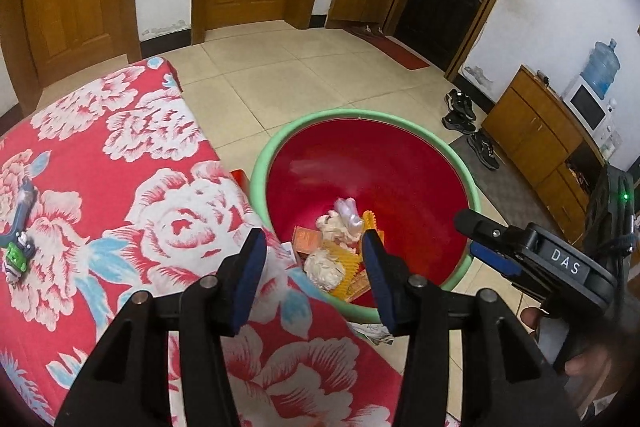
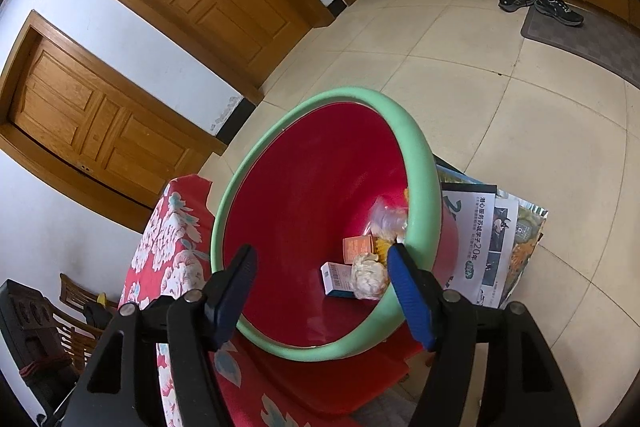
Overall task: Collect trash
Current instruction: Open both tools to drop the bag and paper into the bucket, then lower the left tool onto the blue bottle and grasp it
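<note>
I've got both the left gripper [image 1: 314,255] and right gripper [image 2: 320,269] parted and empty over the bin [image 1: 264,163] beside the table [image 1: 120,163], so trash [image 1: 325,267] lands inside (paper wads, small boxes).

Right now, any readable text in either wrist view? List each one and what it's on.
"DAS": white label on the right gripper, left wrist view.
"20年": ends a Chinese line on the printed sheet beside the basin; rest too small.
White box: barcode and print, unreadable.
Orange box: print, unreadable.
</note>
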`<state>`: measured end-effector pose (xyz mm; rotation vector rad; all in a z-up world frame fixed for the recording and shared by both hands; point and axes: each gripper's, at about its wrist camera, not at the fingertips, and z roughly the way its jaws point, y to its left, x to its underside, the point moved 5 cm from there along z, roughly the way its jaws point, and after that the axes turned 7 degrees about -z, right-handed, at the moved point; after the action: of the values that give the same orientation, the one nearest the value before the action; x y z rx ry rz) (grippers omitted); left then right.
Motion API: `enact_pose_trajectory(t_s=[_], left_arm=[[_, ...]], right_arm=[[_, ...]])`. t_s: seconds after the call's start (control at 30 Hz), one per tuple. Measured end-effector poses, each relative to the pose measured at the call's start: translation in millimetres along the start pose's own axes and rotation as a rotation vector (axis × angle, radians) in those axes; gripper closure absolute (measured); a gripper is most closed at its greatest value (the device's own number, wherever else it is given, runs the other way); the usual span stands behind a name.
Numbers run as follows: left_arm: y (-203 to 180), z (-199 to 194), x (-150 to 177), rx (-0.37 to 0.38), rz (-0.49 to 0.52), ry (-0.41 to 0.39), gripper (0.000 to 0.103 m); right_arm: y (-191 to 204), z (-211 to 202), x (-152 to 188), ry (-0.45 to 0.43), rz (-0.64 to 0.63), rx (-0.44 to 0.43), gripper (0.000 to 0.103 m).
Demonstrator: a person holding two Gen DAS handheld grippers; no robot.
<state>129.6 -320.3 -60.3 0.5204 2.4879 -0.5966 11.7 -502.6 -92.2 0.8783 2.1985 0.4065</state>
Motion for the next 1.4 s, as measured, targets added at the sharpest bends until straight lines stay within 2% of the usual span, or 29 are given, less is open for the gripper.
enact_pose_trajectory(t_s=[0.37, 0.77, 1.17, 1.4], left_arm=[[39.0, -28.5, -8.2, -0.07, -0.042, -0.045, 0.053], [122.6, -51.8, -22.7, -0.192, -0.125, -0.095, 0.053], [211.4, -56.8, -35.1, -0.337, -0.223, -0.109, 0.053], [236.2, -45.0, -29.2, -0.372, -0.249, -0.078, 0.053]], right_arm=[[16.8, -8.1, 6.4, -0.004, -0.029, -0.012, 0.03], [33.7, -6.4, 15.2, 0.015, -0.05, -0.006, 0.029], [38.1, 0.8, 20.9, 0.04, -0.06, 0.025, 0.029], [41.2, 7.2, 24.8, 0.06, -0.068, 0.032, 0.029]])
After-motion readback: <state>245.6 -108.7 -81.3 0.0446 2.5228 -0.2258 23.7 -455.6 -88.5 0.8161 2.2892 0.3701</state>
